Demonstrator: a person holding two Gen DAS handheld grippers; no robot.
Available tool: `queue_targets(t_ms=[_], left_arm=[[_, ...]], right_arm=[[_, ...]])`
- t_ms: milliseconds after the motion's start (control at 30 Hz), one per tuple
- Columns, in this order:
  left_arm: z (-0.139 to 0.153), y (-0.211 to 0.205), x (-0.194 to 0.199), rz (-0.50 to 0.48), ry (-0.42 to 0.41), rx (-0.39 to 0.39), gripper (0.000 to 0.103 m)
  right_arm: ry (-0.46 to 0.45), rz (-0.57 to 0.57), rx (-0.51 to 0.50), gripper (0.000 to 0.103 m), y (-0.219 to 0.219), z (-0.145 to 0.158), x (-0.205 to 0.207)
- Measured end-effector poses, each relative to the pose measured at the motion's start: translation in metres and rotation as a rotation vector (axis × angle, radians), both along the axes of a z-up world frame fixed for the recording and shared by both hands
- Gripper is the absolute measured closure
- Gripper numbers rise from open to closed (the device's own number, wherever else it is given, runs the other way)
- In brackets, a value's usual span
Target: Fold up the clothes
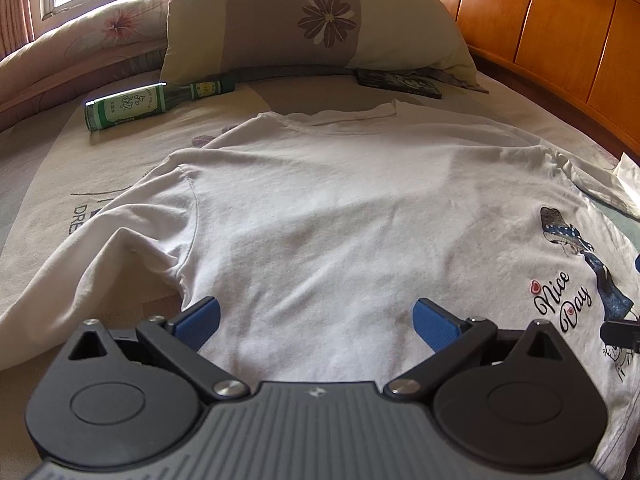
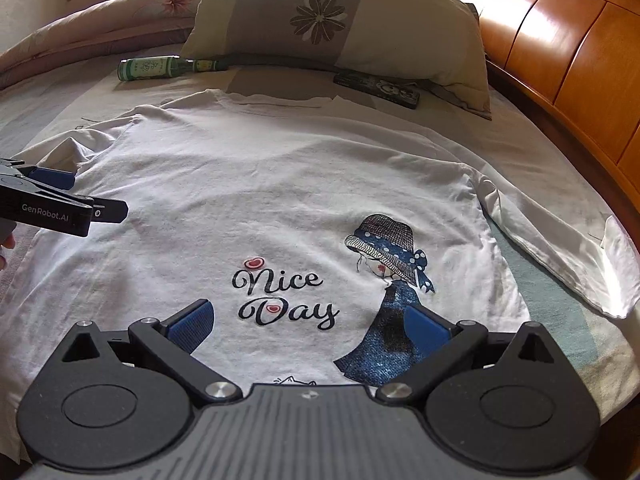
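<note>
A white long-sleeved shirt (image 1: pixel 340 216) with a "Nice Day" print and a girl in a blue hat (image 2: pixel 384 240) lies spread flat on the bed, collar toward the pillow. My left gripper (image 1: pixel 316 326) is open and empty, hovering over the shirt's lower left part near the left sleeve (image 1: pixel 100 264). My right gripper (image 2: pixel 310 330) is open and empty, low over the print. The left gripper also shows at the left edge of the right wrist view (image 2: pixel 60 204). The right sleeve (image 2: pixel 560 256) lies stretched out to the right.
A green glass bottle (image 1: pixel 148 104) and a dark flat box (image 1: pixel 400 82) lie on the sheet beyond the collar. A flowered pillow (image 1: pixel 316 20) leans behind them. A wooden headboard (image 1: pixel 560 40) runs along the right. A rolled quilt (image 1: pixel 80 44) lies far left.
</note>
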State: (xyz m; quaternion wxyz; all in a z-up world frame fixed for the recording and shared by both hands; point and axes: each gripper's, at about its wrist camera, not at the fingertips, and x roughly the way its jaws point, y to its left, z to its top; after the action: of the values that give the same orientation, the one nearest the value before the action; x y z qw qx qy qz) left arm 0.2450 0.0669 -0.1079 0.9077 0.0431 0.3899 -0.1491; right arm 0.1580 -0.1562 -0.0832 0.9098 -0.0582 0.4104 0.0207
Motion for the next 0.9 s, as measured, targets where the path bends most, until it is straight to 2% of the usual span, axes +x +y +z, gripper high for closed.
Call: queue_targets(t_ms=[133,267,400,500,600,667,767,900], left_arm=[[0.001,0.006,-0.001,0.008,-0.009,0.008,0.001],[0.002,0.014,0.003,0.025,0.000,-0.025,0.001],[0.004,0.021,0.005,0.031,-0.003,-0.057,0.001],[0.009,0.030,0.003,0.037,-0.047,-0.084,0.001],[0.012,0.039,0.001,0.010,-0.076,-0.125,0.001],[0.012,0.042,0.002,-0.001,-0.080,-0.141,0.001],[0.008,0.043,0.006,-0.005,-0.069,-0.135,0.001],[0.004,0.044,0.014,0.003,-0.055,-0.148,0.001]], right_arm=[[-0.004,0.032,-0.045,0.000,0.010,0.003,0.017],[0.018,0.089,-0.093,0.000,0.023,0.000,0.040],[0.051,0.132,-0.099,0.000,0.032,0.002,0.079],[0.087,0.123,-0.068,0.000,0.036,0.003,0.121],[0.154,0.098,0.005,0.000,0.038,-0.002,0.169],[0.214,0.090,0.055,0.000,0.044,-0.011,0.197],[0.270,0.077,0.062,0.000,0.054,-0.033,0.224],[0.211,0.031,0.066,0.000,0.054,-0.037,0.251]])
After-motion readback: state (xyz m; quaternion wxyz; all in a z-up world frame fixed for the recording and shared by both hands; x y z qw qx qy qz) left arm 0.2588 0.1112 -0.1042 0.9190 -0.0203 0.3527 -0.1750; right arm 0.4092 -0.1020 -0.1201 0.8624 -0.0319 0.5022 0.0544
